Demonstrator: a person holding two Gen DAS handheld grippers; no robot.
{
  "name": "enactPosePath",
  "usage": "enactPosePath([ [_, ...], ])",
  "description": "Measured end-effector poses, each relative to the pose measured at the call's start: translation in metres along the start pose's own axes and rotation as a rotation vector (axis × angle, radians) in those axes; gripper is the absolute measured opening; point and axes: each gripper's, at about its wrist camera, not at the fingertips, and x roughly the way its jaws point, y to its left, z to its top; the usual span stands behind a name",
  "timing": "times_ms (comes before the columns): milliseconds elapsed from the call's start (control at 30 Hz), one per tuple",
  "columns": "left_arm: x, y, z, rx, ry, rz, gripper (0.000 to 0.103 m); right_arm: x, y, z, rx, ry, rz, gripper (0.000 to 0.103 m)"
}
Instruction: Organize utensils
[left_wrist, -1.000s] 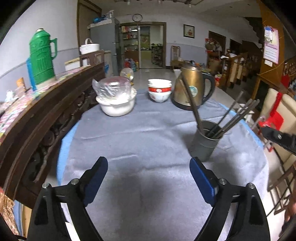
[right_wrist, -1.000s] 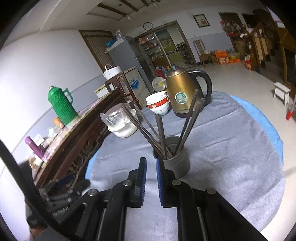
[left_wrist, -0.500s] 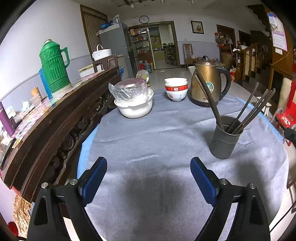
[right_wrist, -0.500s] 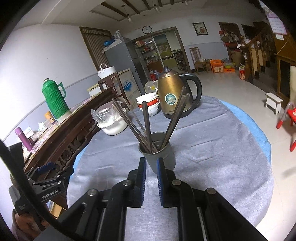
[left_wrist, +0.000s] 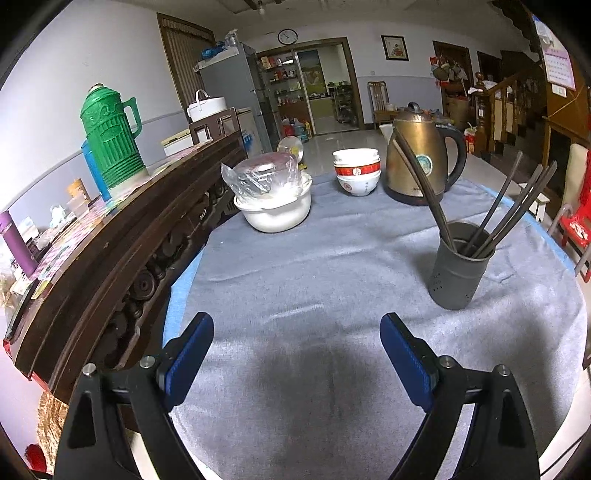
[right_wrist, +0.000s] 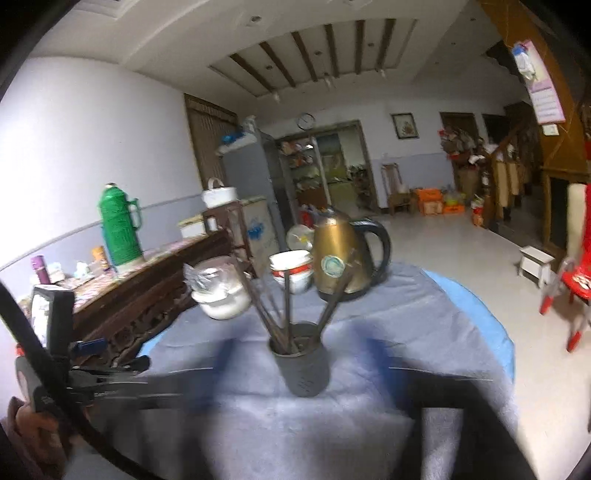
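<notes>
A dark grey utensil holder (left_wrist: 458, 269) stands on the grey tablecloth (left_wrist: 314, 266) at the right, with several dark chopsticks and utensils (left_wrist: 517, 206) leaning out of it. My left gripper (left_wrist: 295, 354) is open and empty, low over the cloth, left of and nearer than the holder. In the right wrist view the holder (right_wrist: 304, 367) stands dead ahead with its utensils (right_wrist: 284, 306). My right gripper (right_wrist: 306, 373) shows only as a wide motion blur, its blue pads smeared far apart on either side of the holder; it holds nothing.
A gold kettle (left_wrist: 417, 158), stacked red-and-white bowls (left_wrist: 356, 175) and a white pot under plastic wrap (left_wrist: 273, 199) stand at the table's far side. A dark carved wooden sideboard (left_wrist: 110, 251) with a green thermos (left_wrist: 110, 136) runs along the left. Red chairs (right_wrist: 576, 273) stand at the right.
My right gripper was shut; now its fingers are blurred and spread wide, and it has pulled back and tilted up. My left gripper has drawn back slightly, still open.
</notes>
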Motion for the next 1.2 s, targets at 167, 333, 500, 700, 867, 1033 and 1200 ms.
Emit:
enactPosePath([
  [167,0.005,0.000,-0.005,0.009,0.028,-0.010,0.092,0.005,-0.011,-0.010,0.049,0.031,0.003,0.097],
  [333,0.009,0.002,-0.007,-0.008,0.057,-0.019,0.092,0.008,-0.015,-0.013,0.033,0.065,-0.041,0.076],
  [500,0.009,0.003,-0.008,-0.016,0.060,-0.023,0.092,0.022,-0.013,-0.017,0.025,0.149,-0.052,0.051],
  [700,0.007,0.006,-0.009,-0.032,0.057,-0.019,0.092,0.038,-0.004,-0.032,0.037,0.241,-0.023,0.052],
  [867,0.005,0.012,-0.010,-0.051,0.055,-0.015,0.092,0.040,0.004,-0.034,0.034,0.254,-0.009,0.052],
  [1033,0.002,0.017,-0.011,-0.068,0.048,-0.008,0.092,0.039,0.012,-0.033,0.019,0.259,0.001,0.053],
  [1200,0.001,0.022,-0.012,-0.077,0.043,-0.004,0.092,0.040,0.018,-0.033,0.017,0.267,-0.002,0.053],
])
